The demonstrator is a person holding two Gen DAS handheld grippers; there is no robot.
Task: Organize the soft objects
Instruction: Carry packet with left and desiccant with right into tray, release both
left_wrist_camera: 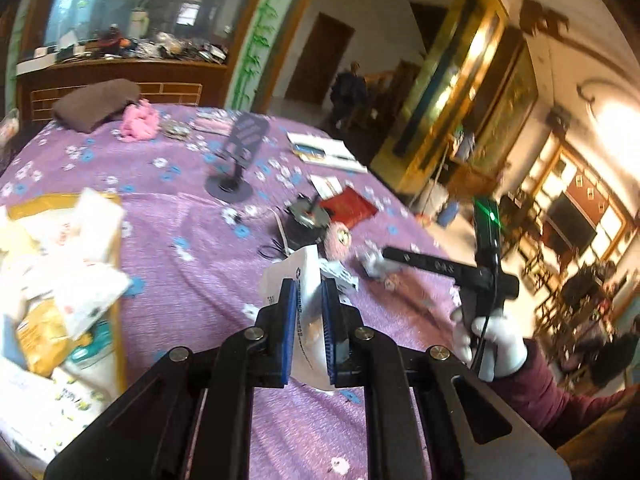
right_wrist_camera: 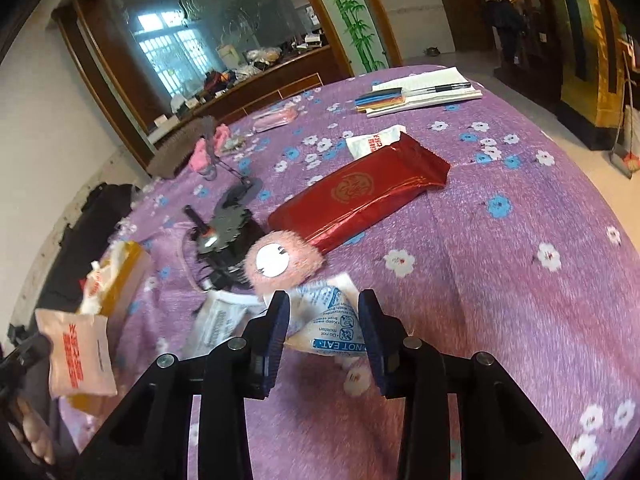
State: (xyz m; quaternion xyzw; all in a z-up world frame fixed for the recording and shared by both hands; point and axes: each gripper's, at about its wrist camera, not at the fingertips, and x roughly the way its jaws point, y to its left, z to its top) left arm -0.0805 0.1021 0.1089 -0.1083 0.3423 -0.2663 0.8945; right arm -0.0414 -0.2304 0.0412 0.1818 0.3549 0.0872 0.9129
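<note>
White sachet (right_wrist_camera: 336, 320) reads "DO NOT EAT", "Keep away"

Before you stands a table (right_wrist_camera: 520, 208) under a purple flowered cloth, and on it lie a red foil packet (right_wrist_camera: 360, 196), a fluffy pink round thing (right_wrist_camera: 284, 262) touching its near end, a black stand (left_wrist_camera: 236, 160), a notebook with a pen (right_wrist_camera: 424, 88), and a folded brown cloth (left_wrist_camera: 96, 102) at the far edge.

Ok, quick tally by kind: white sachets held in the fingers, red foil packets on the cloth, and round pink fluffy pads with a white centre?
white sachet, held: 2
red foil packet: 1
round pink fluffy pad: 1
Total: 4
</note>
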